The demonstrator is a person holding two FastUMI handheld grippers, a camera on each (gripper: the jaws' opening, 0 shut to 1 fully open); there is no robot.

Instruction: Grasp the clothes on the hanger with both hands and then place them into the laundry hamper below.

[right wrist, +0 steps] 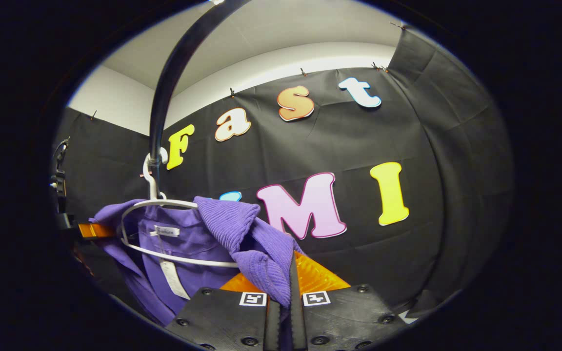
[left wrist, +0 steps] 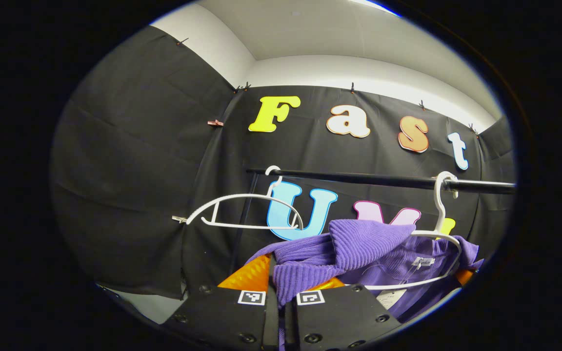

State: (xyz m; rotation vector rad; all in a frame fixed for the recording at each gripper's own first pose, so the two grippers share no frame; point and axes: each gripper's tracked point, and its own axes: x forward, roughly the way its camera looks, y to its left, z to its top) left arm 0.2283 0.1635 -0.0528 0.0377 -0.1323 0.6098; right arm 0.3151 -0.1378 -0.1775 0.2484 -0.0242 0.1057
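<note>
Purple sweater (left wrist: 359,248), half off its white hanger (left wrist: 437,239), gripped at both shoulders.

Garment sat lower centre of each view, hanger hooked on the black rail (left wrist: 383,180) above. Left gripper (left wrist: 281,297) was clamped on one knit fold, right gripper (right wrist: 291,292) on the other; both equally near. Sweater's long axis ran between them, so the hanger apparently had to slip free before lowering. Spare hanger (left wrist: 242,214) hung left of centre.

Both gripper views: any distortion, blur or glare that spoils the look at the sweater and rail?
Left gripper view: the fisheye bows the rail only slightly; the purple sweater is sharp, its ribbing readable; no glare. Right gripper view: the rail curves strongly, close overhead; the sweater is crisp; lighting is even.
</note>
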